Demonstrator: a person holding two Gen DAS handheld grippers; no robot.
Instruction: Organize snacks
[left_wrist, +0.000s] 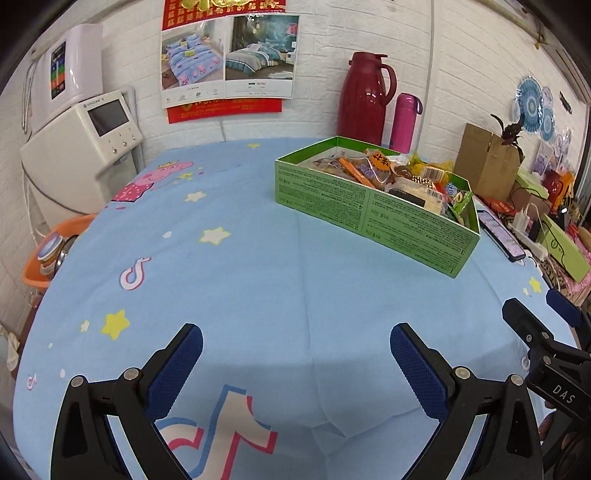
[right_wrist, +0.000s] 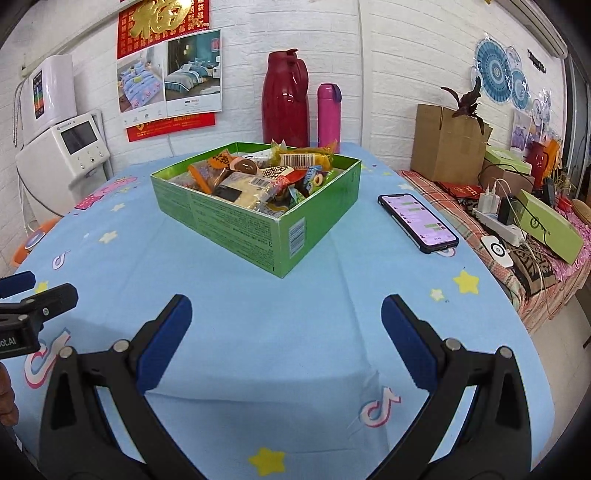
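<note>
Lighting: bright, even, indoor. Shadows: soft, on surface (left_wrist: 258, 258) at frame bottom. Glare: on red jug (right_wrist: 284, 96). Distortion: strong fisheye; corners dark.

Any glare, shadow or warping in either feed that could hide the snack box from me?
Left wrist view: strong fisheye bend and dark corners; the green cardboard snack box is sharp; a soft shadow lies between the open left tongs.
Right wrist view: same bending; glare streaks only on the dark red plastic jug; box and lit black phone read clearly beyond the open right tongs.
</note>
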